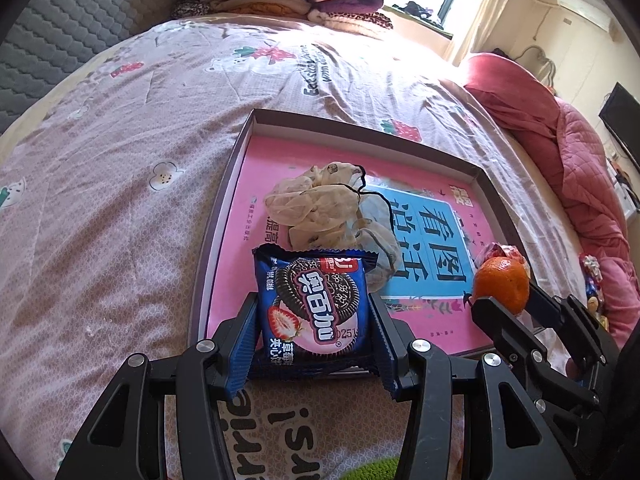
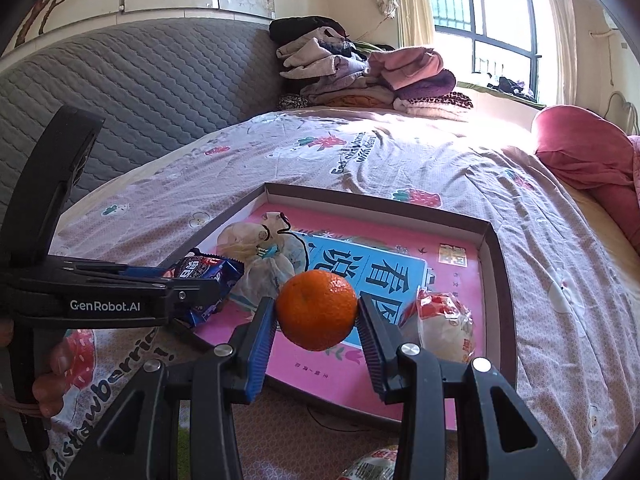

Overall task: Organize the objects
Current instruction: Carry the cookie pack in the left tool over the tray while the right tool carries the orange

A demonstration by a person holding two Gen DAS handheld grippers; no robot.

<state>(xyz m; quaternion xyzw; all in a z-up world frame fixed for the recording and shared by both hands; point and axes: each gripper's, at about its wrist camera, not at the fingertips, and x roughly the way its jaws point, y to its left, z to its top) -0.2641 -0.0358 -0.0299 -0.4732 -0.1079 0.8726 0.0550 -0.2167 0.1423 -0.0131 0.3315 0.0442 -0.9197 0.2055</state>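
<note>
Left wrist view shows my left claw (image 1: pixel 313 322) pinching a cookie packet (image 1: pixel 314 312) while my right claw (image 2: pixel 317 312) pinches an orange (image 2: pixel 317 310) over the tray (image 2: pixel 496 264).

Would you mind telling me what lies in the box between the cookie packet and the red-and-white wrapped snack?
A crumpled translucent bag lies between the cookie packet and the wrapped snack; the orange, held above the box, hangs there too, clearest in the right wrist view.

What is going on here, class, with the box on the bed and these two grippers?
A person is sorting things into the shallow box on the bed. The left hand-held gripper is shut on a blue cookie packet at the box's near edge. The right hand-held gripper is shut on an orange above the box. A crumpled bag already lies inside.
</note>
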